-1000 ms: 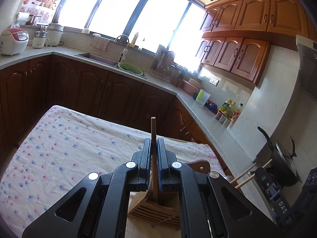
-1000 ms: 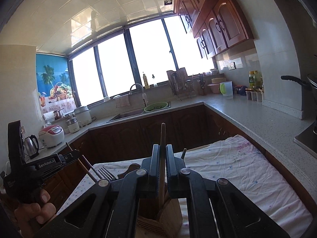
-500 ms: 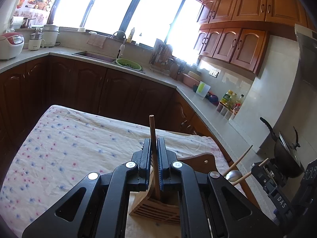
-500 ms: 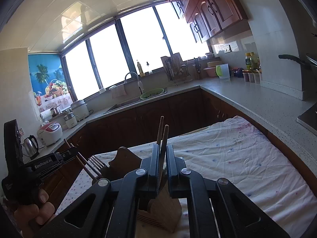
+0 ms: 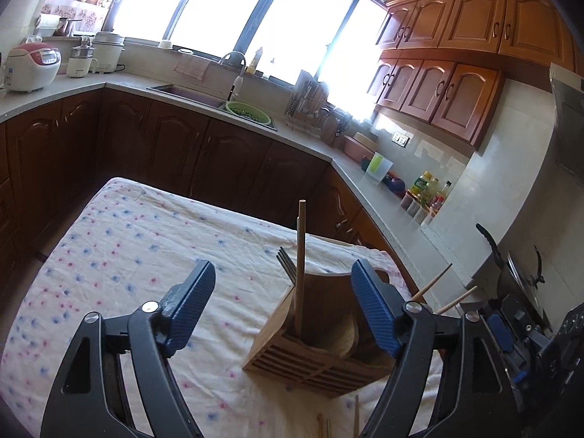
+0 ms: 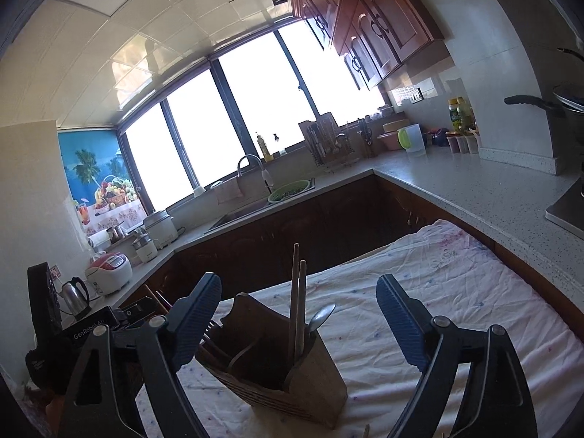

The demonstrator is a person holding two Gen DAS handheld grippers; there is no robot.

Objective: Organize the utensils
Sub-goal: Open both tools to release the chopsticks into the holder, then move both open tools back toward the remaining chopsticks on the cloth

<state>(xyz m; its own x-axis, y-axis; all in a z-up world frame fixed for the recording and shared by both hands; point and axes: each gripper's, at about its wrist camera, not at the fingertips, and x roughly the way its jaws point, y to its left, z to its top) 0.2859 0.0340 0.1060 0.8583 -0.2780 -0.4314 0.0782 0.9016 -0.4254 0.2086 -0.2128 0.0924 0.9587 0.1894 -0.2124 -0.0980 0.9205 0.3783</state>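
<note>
Both chopsticks (image 6: 296, 303), clamped a second ago, have been released; left gripper (image 5: 283, 306) and right gripper (image 6: 299, 317) fingers are opening, empty. They stand in the wooden holder (image 6: 277, 368) on the tabletop (image 5: 120, 255).

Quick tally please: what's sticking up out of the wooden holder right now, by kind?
Chopsticks: 2
Spoon: 1
Fork: 1
Total: 4 showing above the rim of the wooden holder. Anything lying deeper inside can't be made out.
</note>
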